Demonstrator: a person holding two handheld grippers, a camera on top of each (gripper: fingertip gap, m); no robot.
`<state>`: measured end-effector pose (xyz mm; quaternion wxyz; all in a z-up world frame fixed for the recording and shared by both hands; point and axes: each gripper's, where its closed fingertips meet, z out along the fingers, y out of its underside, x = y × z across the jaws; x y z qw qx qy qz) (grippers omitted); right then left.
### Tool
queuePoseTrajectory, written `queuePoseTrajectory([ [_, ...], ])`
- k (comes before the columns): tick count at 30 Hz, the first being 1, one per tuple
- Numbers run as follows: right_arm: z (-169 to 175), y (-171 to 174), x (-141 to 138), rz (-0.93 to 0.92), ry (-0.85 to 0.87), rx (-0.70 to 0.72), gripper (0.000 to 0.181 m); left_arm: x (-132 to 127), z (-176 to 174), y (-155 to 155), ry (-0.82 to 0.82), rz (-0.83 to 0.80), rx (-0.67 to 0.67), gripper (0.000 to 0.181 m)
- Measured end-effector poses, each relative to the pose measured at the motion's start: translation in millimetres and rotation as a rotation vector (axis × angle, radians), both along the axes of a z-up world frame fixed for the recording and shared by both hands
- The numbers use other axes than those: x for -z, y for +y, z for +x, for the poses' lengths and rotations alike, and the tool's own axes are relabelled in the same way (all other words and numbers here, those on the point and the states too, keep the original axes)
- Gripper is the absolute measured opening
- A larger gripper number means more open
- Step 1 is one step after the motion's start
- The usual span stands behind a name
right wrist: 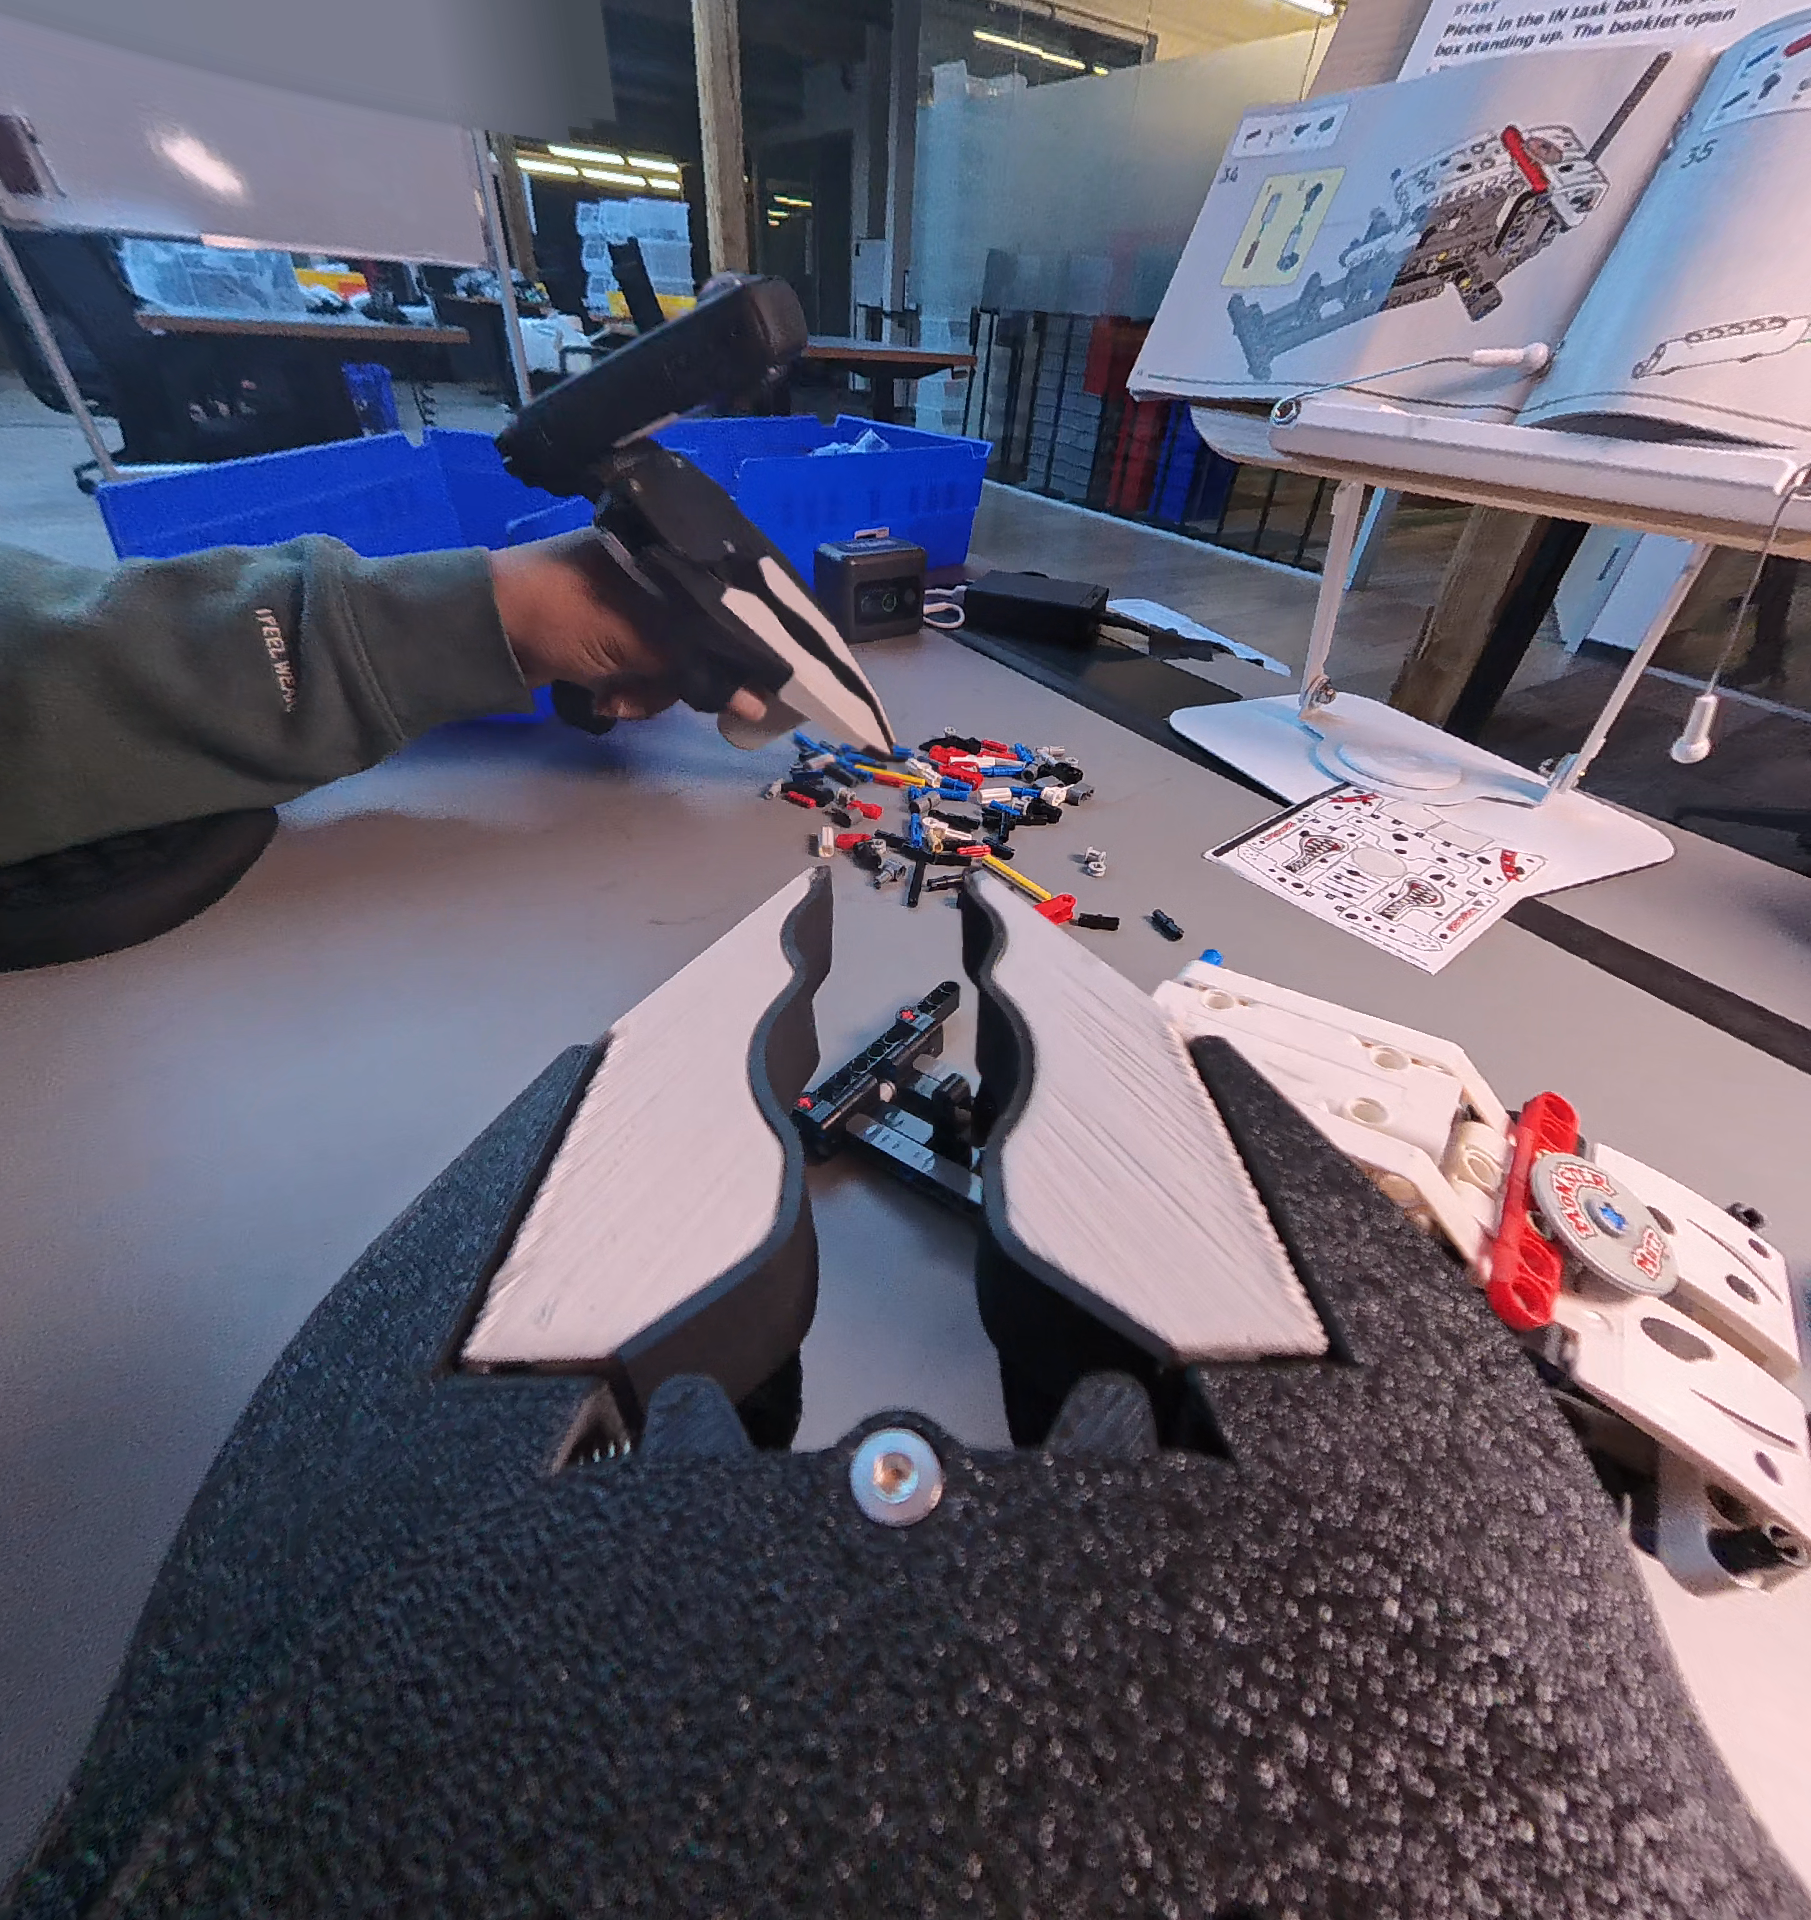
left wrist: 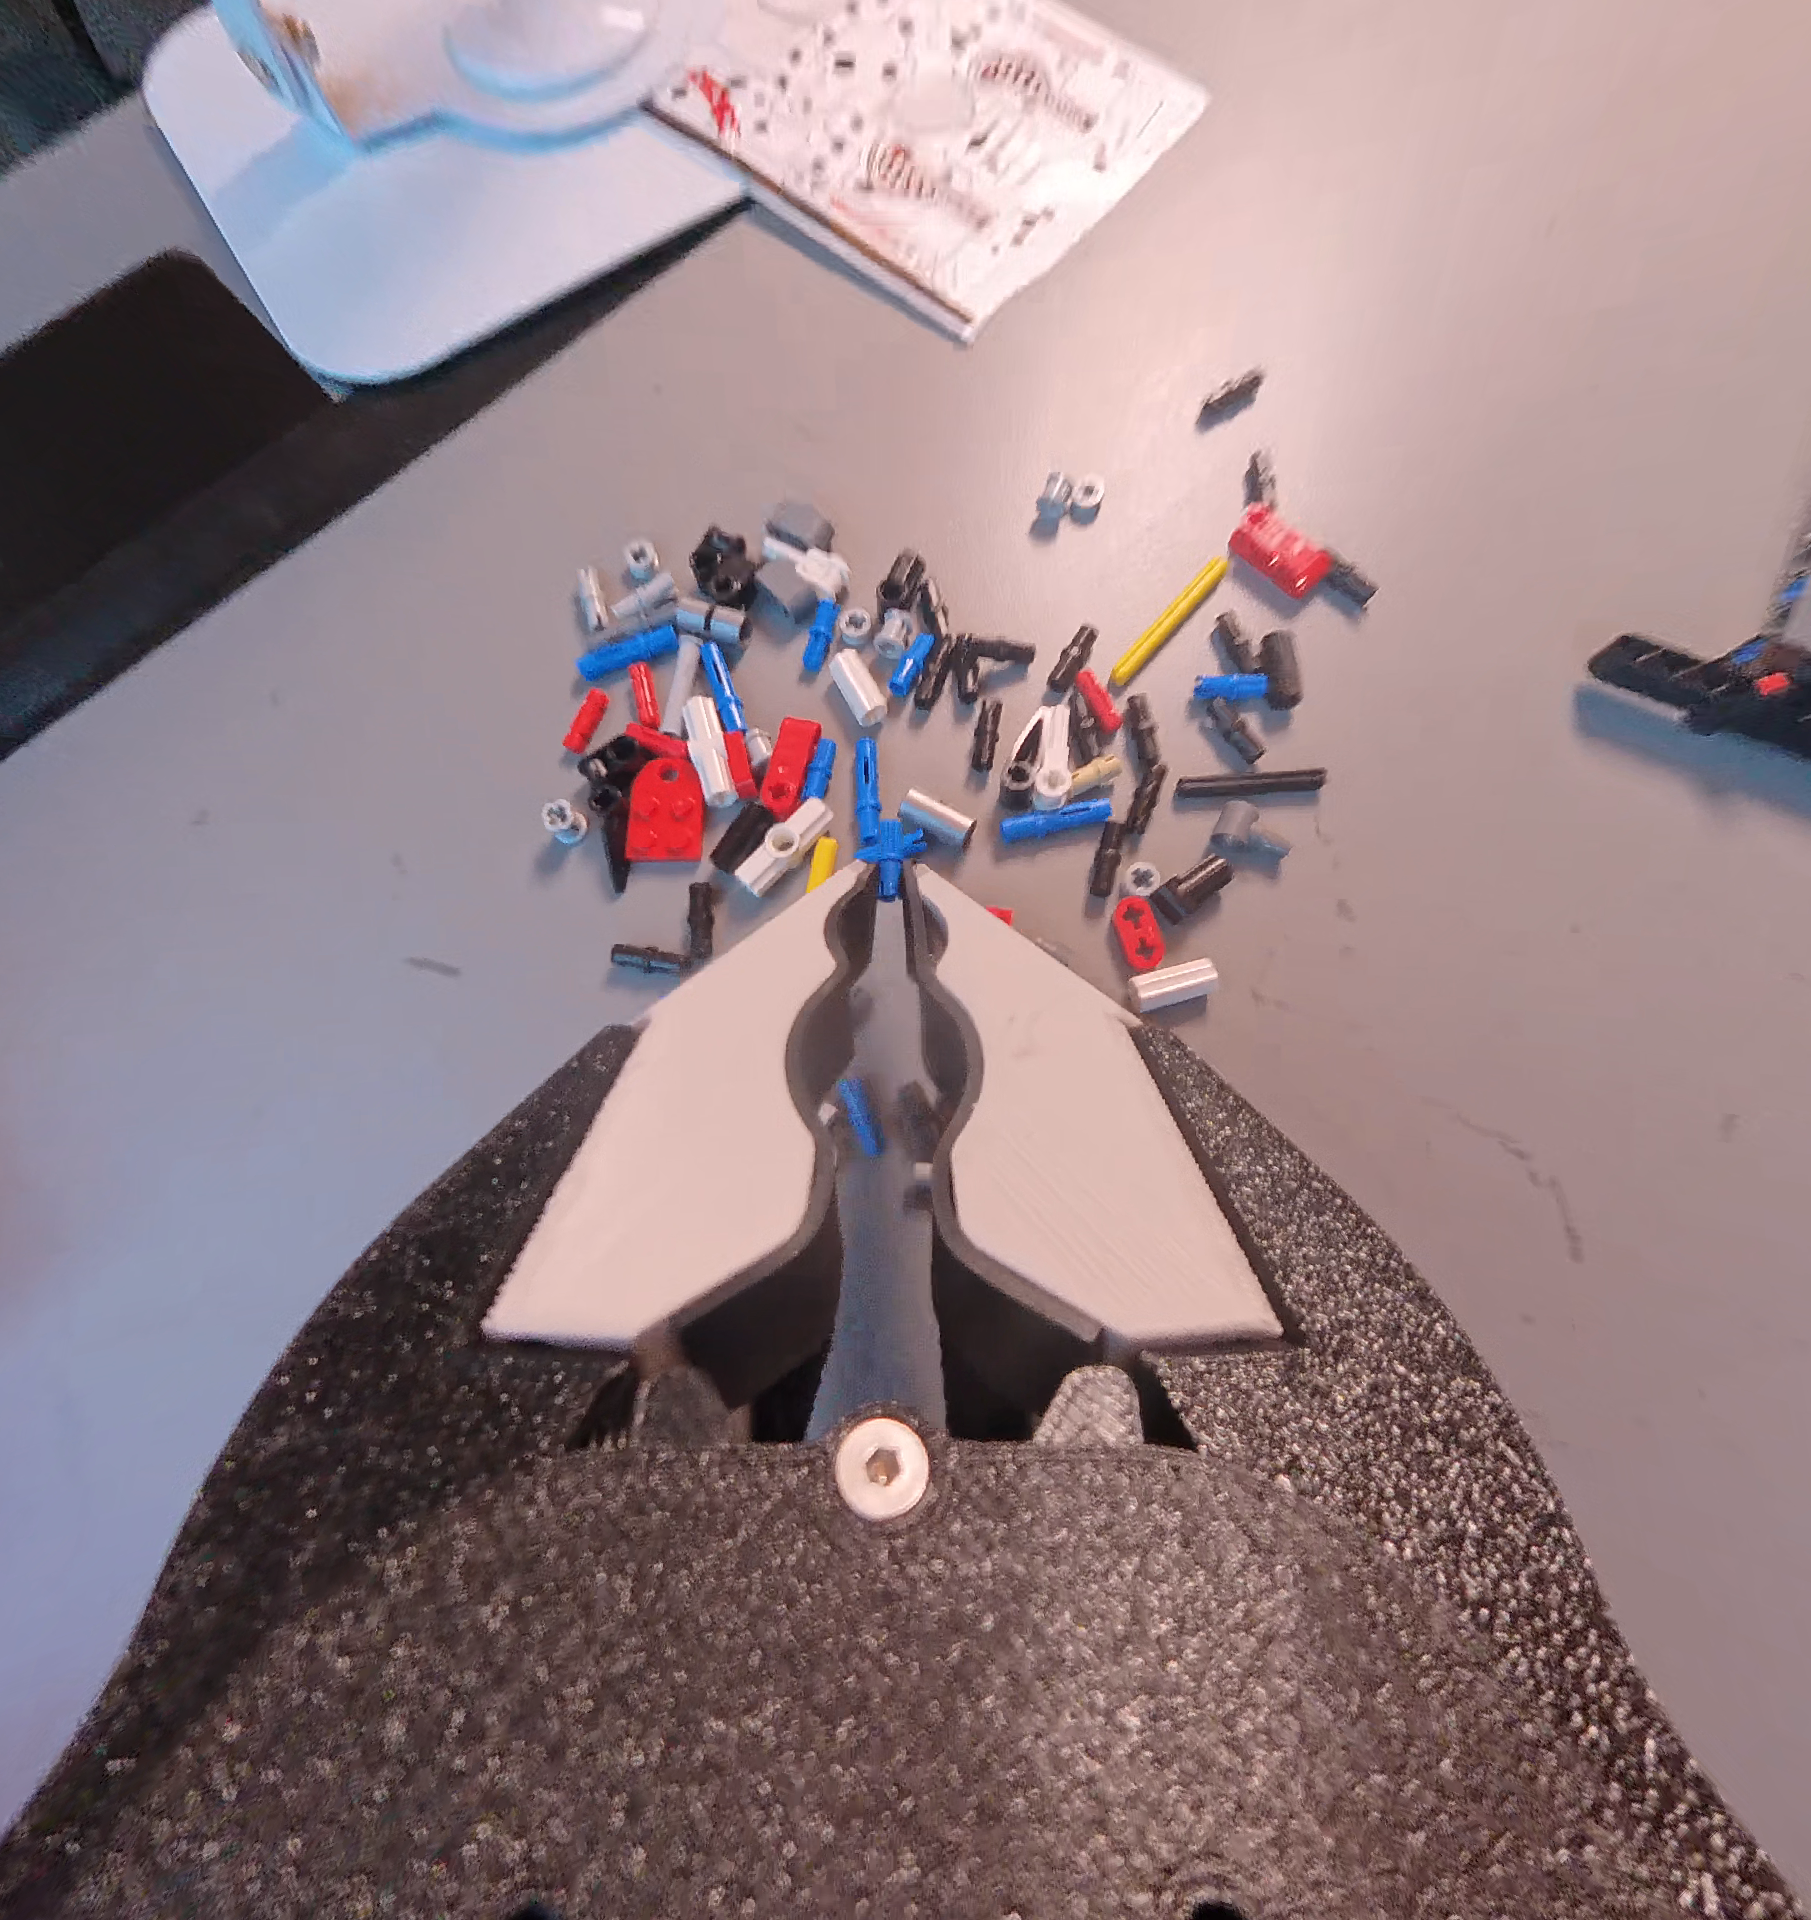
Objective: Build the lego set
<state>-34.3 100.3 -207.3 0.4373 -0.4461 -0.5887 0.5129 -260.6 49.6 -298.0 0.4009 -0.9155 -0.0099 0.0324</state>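
A pile of small loose lego pieces (left wrist: 880, 717) in blue, red, black, grey and yellow lies on the grey table. My left gripper (left wrist: 888, 878) is shut on a small blue pin (left wrist: 888, 852) at the pile's near edge. It also shows in the right wrist view (right wrist: 885, 746), tips down at the pile (right wrist: 942, 800). My right gripper (right wrist: 896, 883) is open and empty, low over a black lego frame (right wrist: 896, 1091) between its fingers. A white, red and black partly built model (right wrist: 1566, 1257) lies just right of it.
An open instruction booklet (right wrist: 1503, 229) sits on a white stand (right wrist: 1400, 769), with a printed sheet (right wrist: 1379, 873) at its base. Blue bins (right wrist: 568, 488), a small black camera box (right wrist: 870, 587) and a power brick lie at the back. A person's green sleeve (right wrist: 184, 665) rests at the left.
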Motion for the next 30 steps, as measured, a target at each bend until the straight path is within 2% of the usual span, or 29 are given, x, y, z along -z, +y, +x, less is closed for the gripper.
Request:
queuePoseTrajectory([
  [4,1.6,8.0,-6.9,-0.016,0.023,0.037,0.028,-34.6,21.3,-2.2,-0.058,0.093,0.063,0.005],
  [6,4.1,17.7,-17.2,-0.008,0.073,0.089,0.029,-42.2,38.2,-6.1,-0.073,0.112,0.096,0.004],
  [10,12.3,41.1,-35.2,-0.021,0.155,0.196,0.031,-27.3,87.6,-20.3,-0.124,0.094,0.178,0.005],
  [14,16.1,52.6,-40.0,-0.066,0.176,0.227,0.031,-6.2,124.8,-32.8,-0.126,0.027,0.26,0.005],
  [30,15.6,59.0,-32.5,-0.019,0.154,0.256,0.029,17.2,146.8,-36.5,-0.06,-0.056,0.359,0.005],
])
